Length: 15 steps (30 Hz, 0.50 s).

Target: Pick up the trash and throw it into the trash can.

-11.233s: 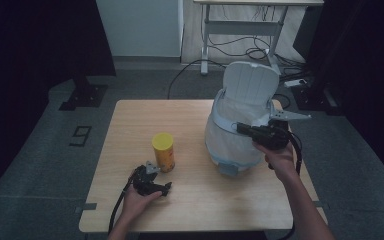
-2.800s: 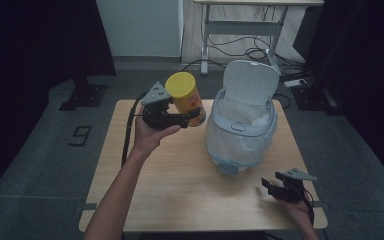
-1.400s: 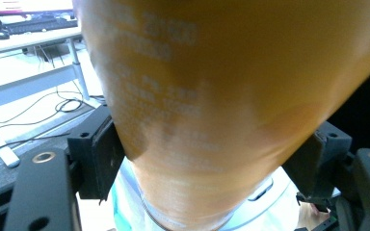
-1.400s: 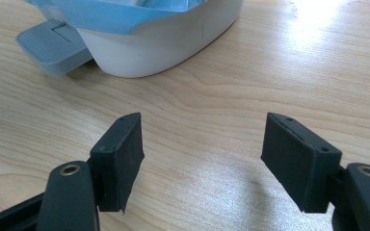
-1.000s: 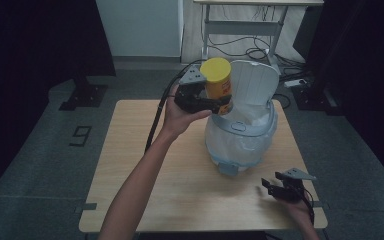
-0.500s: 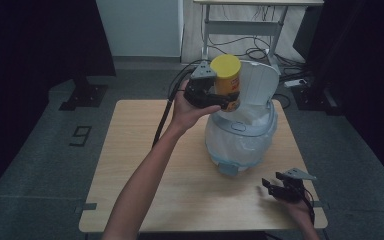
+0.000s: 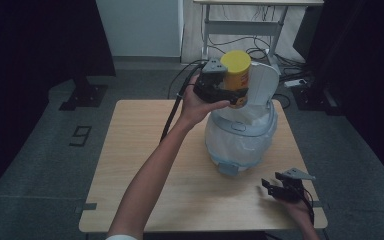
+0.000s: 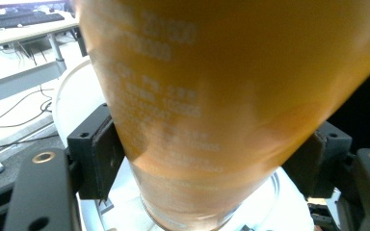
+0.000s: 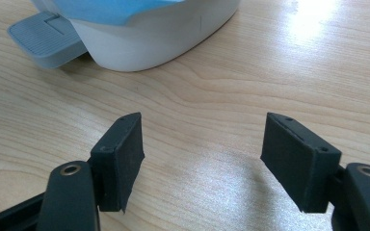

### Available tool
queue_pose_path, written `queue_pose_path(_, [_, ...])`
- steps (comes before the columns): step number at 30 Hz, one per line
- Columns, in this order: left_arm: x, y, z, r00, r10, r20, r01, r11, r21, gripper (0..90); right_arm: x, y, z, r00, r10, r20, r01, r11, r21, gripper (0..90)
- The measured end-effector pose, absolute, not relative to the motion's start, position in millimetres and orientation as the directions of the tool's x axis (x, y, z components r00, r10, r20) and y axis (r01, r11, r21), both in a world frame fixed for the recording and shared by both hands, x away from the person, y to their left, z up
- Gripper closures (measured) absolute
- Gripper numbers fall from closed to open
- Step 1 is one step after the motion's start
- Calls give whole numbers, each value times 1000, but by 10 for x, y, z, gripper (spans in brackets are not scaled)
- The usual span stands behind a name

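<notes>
1. A yellow canister [image 7: 236, 76] with a yellow lid stands nearly upright, its long axis vertical and its lid up, in the air above the open mouth of a white pedal bin [image 7: 240, 137].
2. The left gripper [image 7: 228, 90] is clamped on the canister's sides; in the left gripper view the black pads [image 8: 101, 154] press on its wall from both sides.
3. Pale print runs across the canister's wall [image 8: 221, 96], too blurred to read.
4. The bin stands at the far right of the wooden table [image 7: 145, 165], lid raised, white liner inside, blue-grey pedal [image 9: 46, 31] facing the person.
5. The right gripper [image 7: 275, 189] rests near the table's front right corner, jaws apart with nothing between them.
6. Bare tabletop lies left of the bin.
</notes>
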<state>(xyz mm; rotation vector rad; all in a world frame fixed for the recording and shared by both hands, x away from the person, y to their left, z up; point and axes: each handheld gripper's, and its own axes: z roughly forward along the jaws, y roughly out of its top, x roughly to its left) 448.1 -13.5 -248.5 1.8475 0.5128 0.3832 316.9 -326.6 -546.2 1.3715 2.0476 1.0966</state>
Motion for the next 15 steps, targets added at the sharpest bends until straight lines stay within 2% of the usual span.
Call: queue_pose_path(15, [4596,-432,-2591,844,537,-3,192,-297,935,236,3164,-3262,-5459,-415,908,63,559,199,805,303])
